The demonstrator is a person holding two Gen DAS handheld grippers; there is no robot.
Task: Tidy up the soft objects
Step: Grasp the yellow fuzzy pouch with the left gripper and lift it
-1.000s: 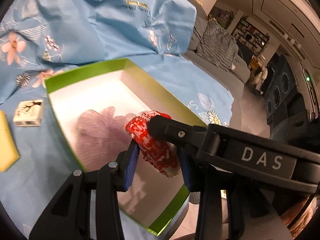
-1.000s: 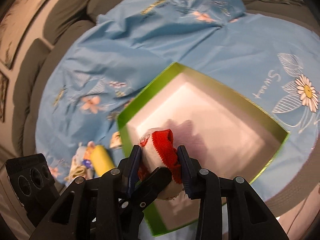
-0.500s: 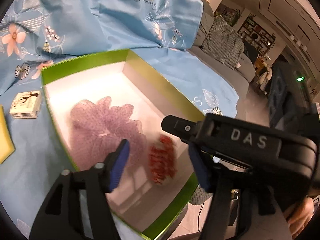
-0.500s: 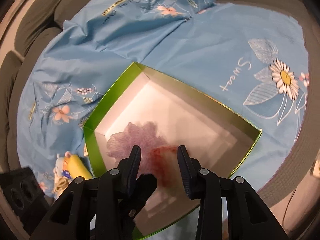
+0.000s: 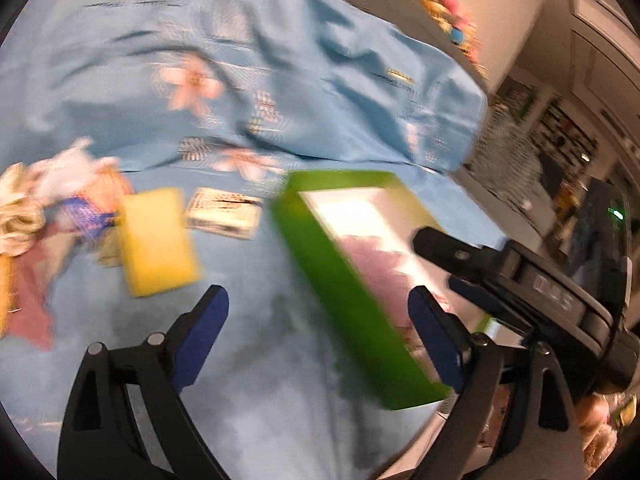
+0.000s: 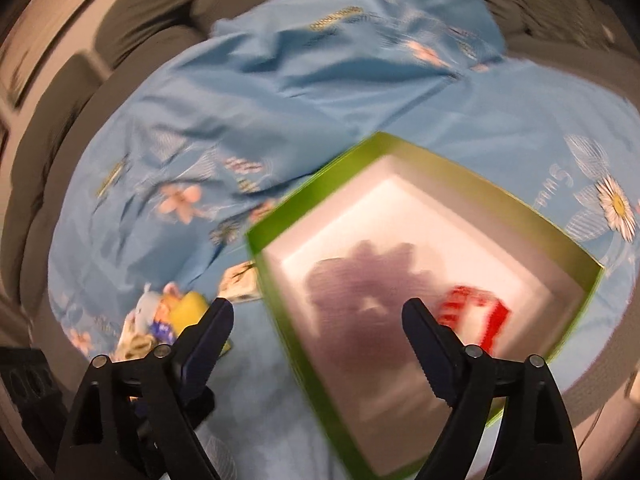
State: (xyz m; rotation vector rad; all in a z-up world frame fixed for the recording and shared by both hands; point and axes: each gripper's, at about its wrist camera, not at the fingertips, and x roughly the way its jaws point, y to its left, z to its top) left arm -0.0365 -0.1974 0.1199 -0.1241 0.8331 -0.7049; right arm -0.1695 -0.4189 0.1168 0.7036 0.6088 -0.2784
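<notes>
Both your fingers are spread wide and hold nothing — left gripper over the blue cloth, right gripper above the green box. Your red knit piece lies inside the box at its right, beside the purple mesh. Left of the box sit a yellow sponge and a small carton.

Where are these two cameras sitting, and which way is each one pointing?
Left wrist view: sits on the left claw, looking along its open blue-tipped fingers at the blue flowered cloth and yellow rectangular sponge; the right claw's black arm crosses at right.
Right wrist view: sits on the right claw, open, looking down into the green-walled cardboard box, which holds a purple mesh puff and a red-and-white knitted item.
Shared: box, cloth, sponge and the small printed carton.
</notes>
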